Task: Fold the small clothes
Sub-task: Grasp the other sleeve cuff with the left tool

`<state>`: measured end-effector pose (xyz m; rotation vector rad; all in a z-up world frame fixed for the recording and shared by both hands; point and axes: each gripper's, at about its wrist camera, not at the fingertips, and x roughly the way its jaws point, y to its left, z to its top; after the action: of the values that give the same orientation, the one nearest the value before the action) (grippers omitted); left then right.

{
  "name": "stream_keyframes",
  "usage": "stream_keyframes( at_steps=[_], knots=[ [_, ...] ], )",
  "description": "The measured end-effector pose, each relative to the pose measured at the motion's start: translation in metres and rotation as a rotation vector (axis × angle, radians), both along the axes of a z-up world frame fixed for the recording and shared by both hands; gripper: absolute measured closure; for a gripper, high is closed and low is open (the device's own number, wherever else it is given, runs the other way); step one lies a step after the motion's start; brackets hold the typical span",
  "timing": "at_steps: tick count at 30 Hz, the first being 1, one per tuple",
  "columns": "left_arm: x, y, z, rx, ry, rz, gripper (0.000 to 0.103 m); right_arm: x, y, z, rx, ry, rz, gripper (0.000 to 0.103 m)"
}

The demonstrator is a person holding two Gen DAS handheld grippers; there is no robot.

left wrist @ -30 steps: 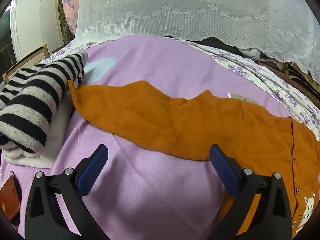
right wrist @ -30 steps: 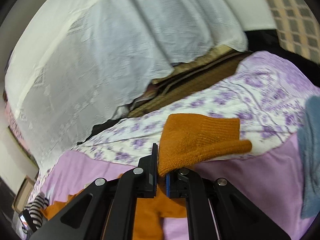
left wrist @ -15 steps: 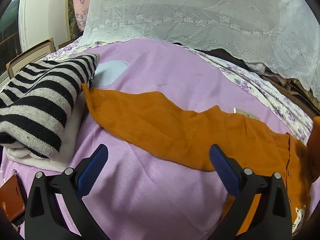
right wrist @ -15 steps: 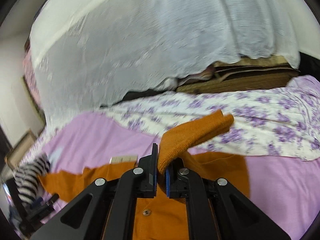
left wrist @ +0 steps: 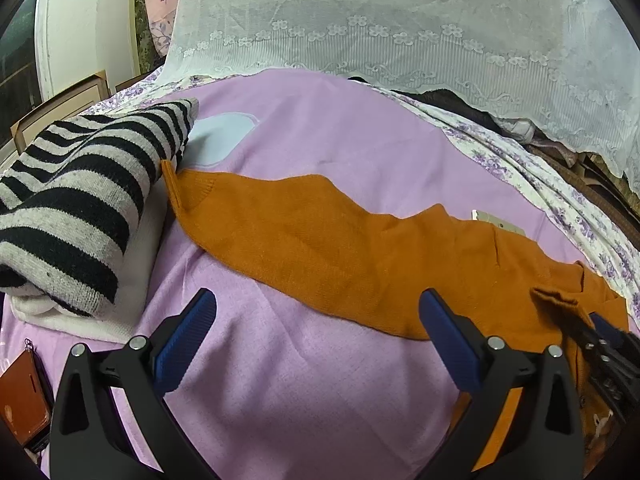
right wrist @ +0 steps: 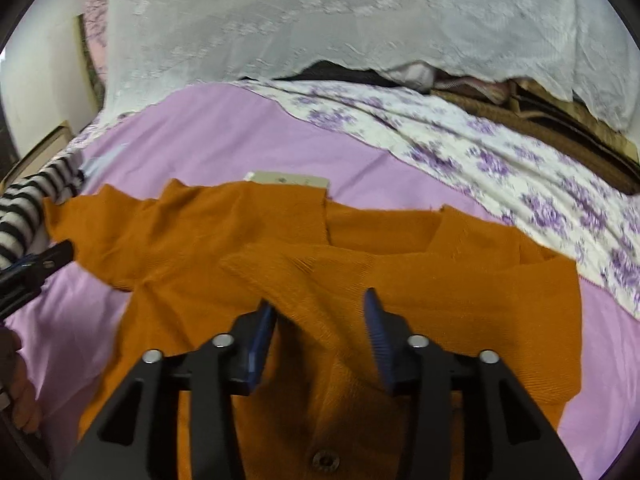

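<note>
The orange cardigan (left wrist: 344, 248) lies spread on the lilac sheet (left wrist: 320, 380), one sleeve reaching left to touch the folded striped sweater (left wrist: 76, 208), the other sleeve folded across the body under the right gripper (right wrist: 320, 320); its lower part is cut off by both frames. The right gripper stands open above this sleeve, and whether a pad touches the knit is hard to tell. The left gripper (left wrist: 316, 340) is wide open over bare sheet, holding nothing; far behind, a white lace cloth (left wrist: 400, 20) hides the stacked bedding.

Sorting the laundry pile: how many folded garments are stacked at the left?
2: a black-and-grey striped knit sweater on top, a white folded garment beneath it. More may be hidden underneath.
</note>
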<state>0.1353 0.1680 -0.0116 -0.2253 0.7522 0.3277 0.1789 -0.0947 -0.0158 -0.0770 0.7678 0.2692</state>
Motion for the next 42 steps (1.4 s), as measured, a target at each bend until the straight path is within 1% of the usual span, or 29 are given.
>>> stream_keyframes(
  at_steps=[2,4,7,8,9,11,12,13,14,15,17,19,23,25,27,29,31,32,33,34,35,38,40,42],
  knots=[
    [0.000,-0.001,-0.001,0.003,0.004,-0.001,0.004,-0.006,-0.005,0.009,0.040,-0.020,0.012,0.054],
    [0.001,-0.002,-0.003,0.006,0.009,-0.003,0.004,-0.007,-0.013,0.019,0.106,-0.039,0.011,0.053],
    [0.004,0.000,-0.006,-0.001,0.022,-0.003,0.004,-0.005,-0.019,0.023,0.182,-0.046,0.010,0.050],
    [0.004,0.000,-0.007,-0.005,0.024,-0.003,0.004,-0.003,-0.018,0.021,0.180,-0.039,-0.002,0.049],
    [0.005,0.002,-0.008,-0.012,0.030,0.000,0.004,0.000,-0.015,0.015,0.145,-0.018,-0.020,0.049],
    [0.008,0.006,-0.011,-0.028,0.042,0.006,0.004,0.011,-0.008,-0.005,0.057,0.061,-0.048,0.049],
    [0.009,0.008,-0.012,-0.035,0.046,0.007,0.004,0.019,-0.005,-0.022,0.019,0.126,-0.052,0.049],
    [0.010,0.010,-0.014,-0.045,0.054,0.010,0.004,0.021,-0.004,-0.032,0.008,0.136,-0.046,0.046],
    [0.013,0.013,-0.017,-0.053,0.063,0.013,0.004,0.019,-0.004,-0.031,0.012,0.111,-0.041,0.043],
    [0.015,0.016,-0.019,-0.057,0.071,0.018,0.004,0.018,-0.004,-0.029,0.020,0.114,-0.037,0.042],
    [0.020,0.024,-0.022,-0.068,0.083,0.038,0.004,0.014,-0.008,-0.025,0.050,0.105,-0.042,0.042],
    [0.025,0.036,-0.024,-0.095,0.087,0.065,0.004,0.004,-0.014,-0.021,0.074,0.087,-0.040,0.042],
    [0.032,0.060,-0.025,-0.201,0.047,0.134,0.004,-0.022,-0.031,-0.018,0.082,0.035,-0.051,0.042],
    [0.035,0.064,-0.025,-0.222,0.021,0.154,0.004,-0.032,-0.043,-0.015,0.104,0.011,-0.057,0.042],
    [0.038,0.065,-0.026,-0.246,-0.002,0.138,0.004,-0.040,-0.055,-0.016,0.144,-0.004,-0.068,0.042],
    [0.039,0.055,-0.023,-0.224,-0.009,0.101,0.004,-0.040,-0.063,-0.018,0.184,-0.005,-0.079,0.042],
    [0.040,0.038,-0.016,-0.157,-0.034,0.040,0.004,-0.035,-0.066,-0.024,0.210,0.024,-0.088,0.042],
    [0.040,0.029,-0.011,-0.099,-0.045,0.025,0.004,-0.033,-0.067,-0.027,0.222,0.039,-0.091,0.042],
    [0.042,0.022,-0.008,-0.039,-0.053,0.030,0.004,-0.032,-0.069,-0.030,0.235,0.049,-0.094,0.042],
    [0.044,0.020,-0.008,-0.025,-0.048,0.036,0.004,-0.032,-0.070,-0.030,0.244,0.051,-0.094,0.043],
    [0.049,0.021,-0.011,-0.032,-0.030,0.046,0.004,-0.033,-0.070,-0.030,0.248,0.049,-0.094,0.043],
    [0.059,0.040,-0.025,-0.151,0.045,0.091,0.004,-0.034,-0.069,-0.030,0.246,0.047,-0.091,0.042],
    [0.056,0.053,-0.026,-0.210,0.029,0.120,0.004,-0.035,-0.067,-0.030,0.241,0.044,-0.088,0.041],
    [0.054,0.059,-0.022,-0.237,0.000,0.149,0.004,-0.035,-0.067,-0.030,0.238,0.043,-0.087,0.041]
  ],
)
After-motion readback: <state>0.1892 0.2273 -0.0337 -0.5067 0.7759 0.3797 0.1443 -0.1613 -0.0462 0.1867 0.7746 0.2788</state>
